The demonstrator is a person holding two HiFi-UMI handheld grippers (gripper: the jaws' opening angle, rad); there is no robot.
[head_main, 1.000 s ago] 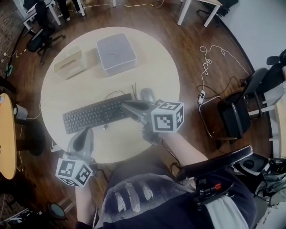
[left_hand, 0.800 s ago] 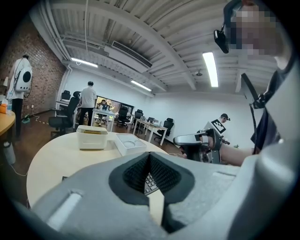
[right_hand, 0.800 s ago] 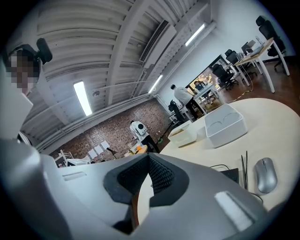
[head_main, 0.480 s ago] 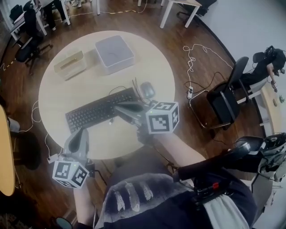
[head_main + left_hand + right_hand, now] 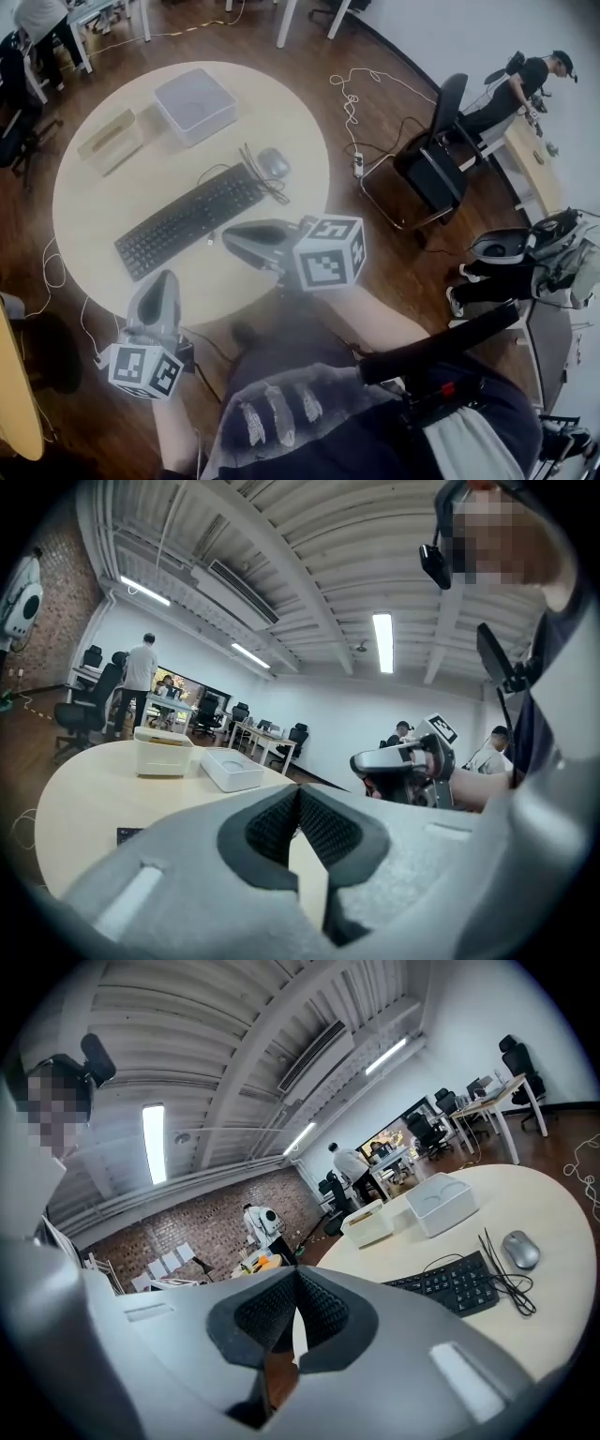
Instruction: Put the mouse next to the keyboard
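Note:
The grey mouse (image 5: 274, 162) lies on the round table (image 5: 281, 103), just beyond the right end of the black keyboard (image 5: 183, 220), among thin black cables. In the right gripper view the mouse (image 5: 520, 1249) sits right of the keyboard (image 5: 450, 1283). My right gripper (image 5: 230, 239) hovers over the table's near edge, below the keyboard, shut and empty. My left gripper (image 5: 161, 279) is at the near left rim, also shut with nothing in it. Each gripper view shows closed pads: left (image 5: 298, 803), right (image 5: 296, 1283).
A white square box (image 5: 195, 105) and a beige tray box (image 5: 111, 141) stand at the table's far side. A black chair (image 5: 431, 159) and a floor cable (image 5: 352, 94) lie to the right. People work at desks around the room.
Both grippers have drawn back from the keyboard toward the table's near edge. The mouse and keyboard stay where they were; the head view has swung right.

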